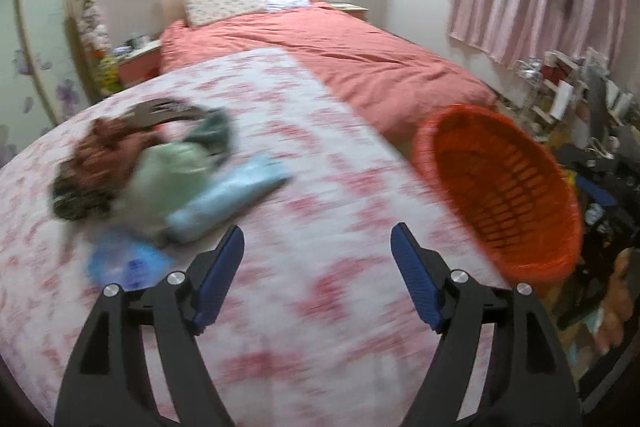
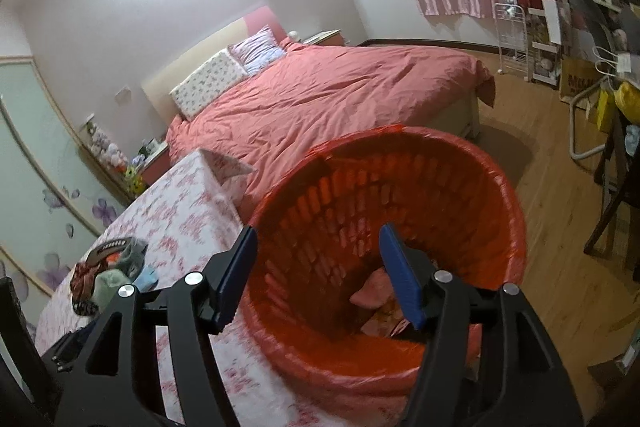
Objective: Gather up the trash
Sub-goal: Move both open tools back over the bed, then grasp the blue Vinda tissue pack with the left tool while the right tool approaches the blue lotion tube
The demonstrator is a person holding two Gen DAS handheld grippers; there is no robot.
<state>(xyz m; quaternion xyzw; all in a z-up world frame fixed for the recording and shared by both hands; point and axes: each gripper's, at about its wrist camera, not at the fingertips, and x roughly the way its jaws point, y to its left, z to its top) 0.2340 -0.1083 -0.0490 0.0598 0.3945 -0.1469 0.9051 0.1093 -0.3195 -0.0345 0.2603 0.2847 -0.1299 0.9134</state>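
A: Left hand-held gripper [image 1: 317, 241]?
B: Jaws apart, nothing between them. It hangs over the counter [image 1: 280, 307] with the pink-flowered cloth. View is motion-blurred.
A: Trash?
B: Pile of trash [image 1: 152, 171] on the counter toward its far left edge: brown and green crumpled wrappers, a light blue packet, a blue bag nearest the gripper. Details too blurred to name.
A: Right hand-held gripper [image 2: 316, 233]?
B: Jaws apart, empty, above the mouth of the orange basket [image 2: 500, 187]. Basket stands at the counter's right edge, red liner inside, pink scraps [image 2: 370, 293] at the bottom.
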